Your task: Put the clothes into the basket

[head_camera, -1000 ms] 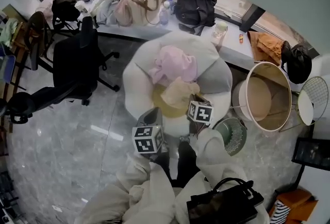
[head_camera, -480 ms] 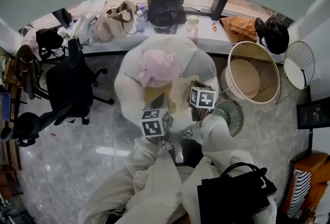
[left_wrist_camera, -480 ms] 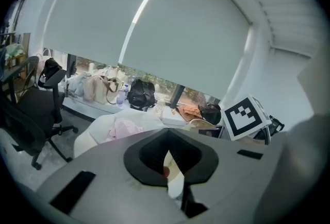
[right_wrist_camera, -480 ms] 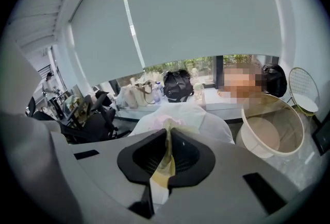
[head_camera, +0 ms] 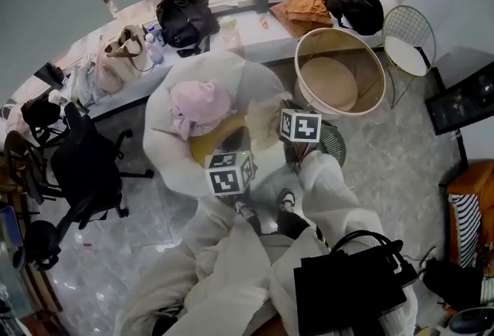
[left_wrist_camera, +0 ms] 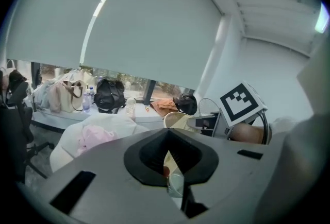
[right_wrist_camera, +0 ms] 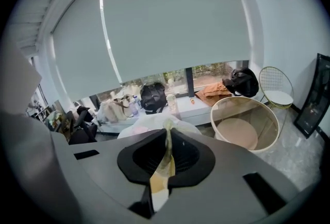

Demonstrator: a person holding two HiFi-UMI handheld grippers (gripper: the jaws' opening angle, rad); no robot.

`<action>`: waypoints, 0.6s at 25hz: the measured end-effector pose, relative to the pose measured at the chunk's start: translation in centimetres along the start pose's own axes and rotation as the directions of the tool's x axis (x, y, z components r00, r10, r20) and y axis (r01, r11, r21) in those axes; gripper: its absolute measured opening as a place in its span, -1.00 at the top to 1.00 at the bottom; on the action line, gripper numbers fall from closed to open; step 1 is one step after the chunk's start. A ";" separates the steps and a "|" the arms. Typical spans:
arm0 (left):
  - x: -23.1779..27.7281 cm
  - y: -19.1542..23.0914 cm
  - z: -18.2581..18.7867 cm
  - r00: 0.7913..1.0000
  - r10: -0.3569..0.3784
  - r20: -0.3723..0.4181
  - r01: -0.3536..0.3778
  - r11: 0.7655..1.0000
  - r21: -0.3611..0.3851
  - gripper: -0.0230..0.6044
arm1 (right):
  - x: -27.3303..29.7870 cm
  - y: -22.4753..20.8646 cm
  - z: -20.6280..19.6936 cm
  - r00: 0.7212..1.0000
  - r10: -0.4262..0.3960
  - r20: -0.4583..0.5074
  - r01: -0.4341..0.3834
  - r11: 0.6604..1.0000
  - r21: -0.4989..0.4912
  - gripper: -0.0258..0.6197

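A cream-yellow garment (head_camera: 245, 134) hangs stretched between both grippers above the white beanbag (head_camera: 166, 149). My left gripper (left_wrist_camera: 169, 155) is shut on one edge of it; the cloth shows pinched between the pads. My right gripper (right_wrist_camera: 166, 141) is shut on another edge, a yellow fold (right_wrist_camera: 164, 164) running down between its jaws. In the head view the left gripper's marker cube (head_camera: 229, 172) sits by my knees and the right one's (head_camera: 299, 126) nearer the basket. A pink garment (head_camera: 198, 103) lies on the beanbag. The round cream basket (head_camera: 369, 56) stands at the right, tipped toward me.
A window ledge (head_camera: 247, 37) behind holds a black backpack (head_camera: 185, 18), tan bags (head_camera: 116, 64) and an orange cloth (head_camera: 305, 8). A black office chair (head_camera: 81, 172) stands left. A wire side table (head_camera: 407, 37) is beyond the basket. A black handbag (head_camera: 351, 292) rests on my lap.
Both grippers have risen and shifted toward the basket side, lifting the cream-yellow garment off the beanbag. The head view has swung right, so the basket sits nearer the centre.
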State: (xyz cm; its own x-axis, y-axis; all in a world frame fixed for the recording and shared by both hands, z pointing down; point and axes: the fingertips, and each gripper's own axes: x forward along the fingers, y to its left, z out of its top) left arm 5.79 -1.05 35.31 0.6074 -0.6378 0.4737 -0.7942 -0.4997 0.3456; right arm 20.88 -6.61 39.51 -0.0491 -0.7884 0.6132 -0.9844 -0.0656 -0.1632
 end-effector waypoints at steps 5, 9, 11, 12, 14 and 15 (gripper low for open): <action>2.6 -6.2 0.3 0.996 -0.091 -0.010 0.092 0.994 0.055 0.91 | -3.7 -7.1 1.0 0.995 -0.097 0.029 0.096 0.995 0.035 0.80; 4.7 -11.1 0.1 0.988 -0.153 -0.023 0.154 0.986 0.069 0.91 | -6.5 -12.4 1.3 0.986 -0.160 0.045 0.157 0.985 0.067 0.80; 5.5 -13.5 -0.3 0.983 -0.181 -0.037 0.183 0.980 0.076 0.91 | -7.9 -14.9 1.1 0.981 -0.190 0.044 0.186 0.979 0.079 0.80; 5.9 -14.6 -0.5 0.980 -0.194 -0.045 0.197 0.977 0.081 0.91 | -8.6 -16.2 0.9 0.978 -0.206 0.043 0.201 0.976 0.087 0.80; 6.6 -16.7 -0.9 0.974 -0.218 -0.063 0.224 0.970 0.094 0.91 | -9.9 -18.6 0.5 0.971 -0.237 0.039 0.231 0.967 0.108 0.80; 6.9 -17.6 -1.2 0.971 -0.228 -0.073 0.235 0.967 0.100 0.91 | -10.4 -19.7 0.1 0.968 -0.250 0.035 0.244 0.962 0.121 0.81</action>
State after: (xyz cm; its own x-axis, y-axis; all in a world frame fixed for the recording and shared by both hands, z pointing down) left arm 23.89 4.06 33.46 0.7698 -0.4624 0.4400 -0.6236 -0.6918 0.3641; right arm 40.81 2.85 36.25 0.2042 -0.7680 0.6070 -0.9388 -0.3294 -0.1010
